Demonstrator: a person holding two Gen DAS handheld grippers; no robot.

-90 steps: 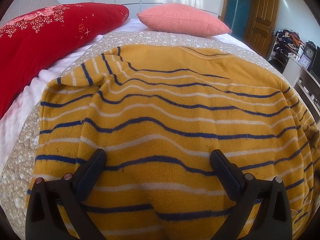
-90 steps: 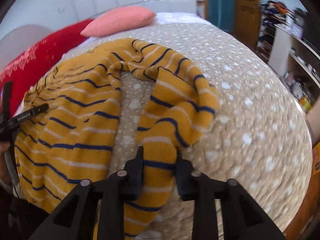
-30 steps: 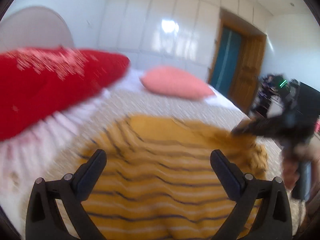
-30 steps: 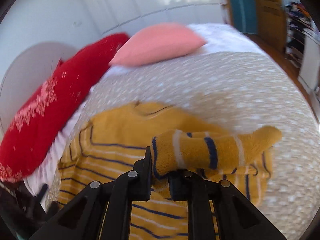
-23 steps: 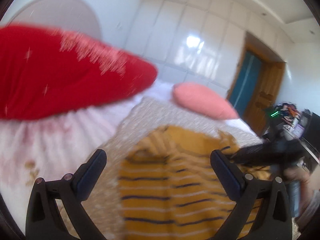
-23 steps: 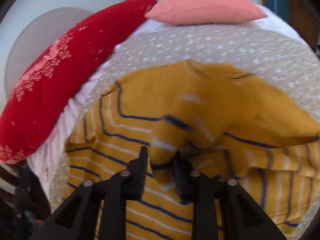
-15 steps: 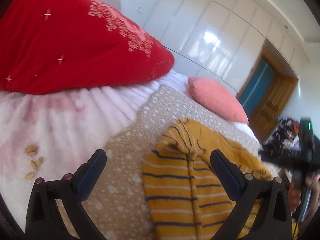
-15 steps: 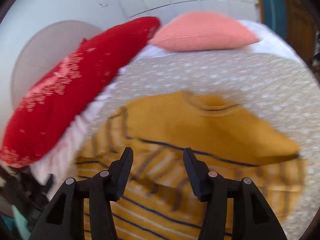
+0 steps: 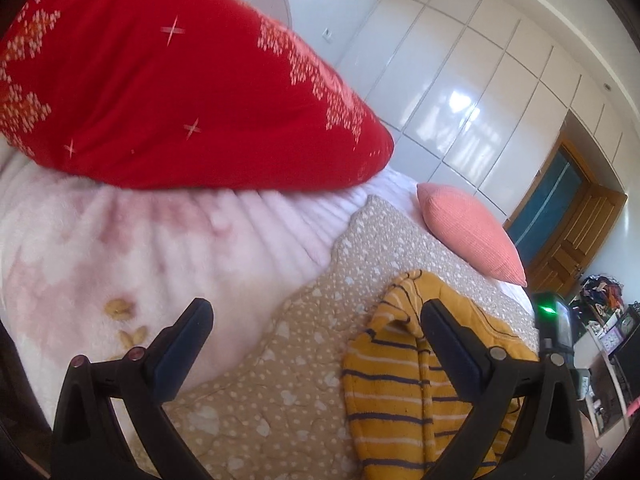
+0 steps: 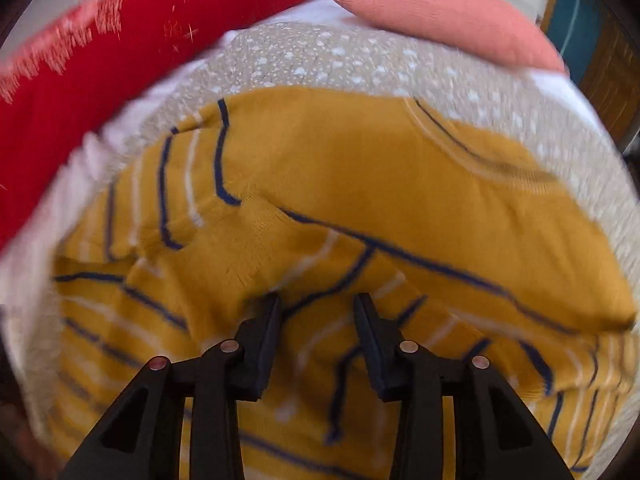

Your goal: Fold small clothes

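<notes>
Landmark: yellow striped sweater [image 9: 404, 392], flat on the spotted beige quilt [image 9: 280, 380]. Left gripper [image 9: 316, 344] sits off its left edge, jaws wide apart, empty; the folded left sleeve [image 9: 380, 368] lies just right of centre, long axis running away from the tool. Right gripper [image 10: 316, 320] hangs directly over the sweater's middle, jaws closing, nothing pinched yet. Judgement: left hand is nearer the unfolded sleeve.

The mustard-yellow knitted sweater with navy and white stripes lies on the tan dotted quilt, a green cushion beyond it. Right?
Not quite: the cushion beyond the mustard-yellow striped sweater is salmon pink, not green, as the right wrist view shows. The sweater does lie on the tan dotted quilt.
</notes>
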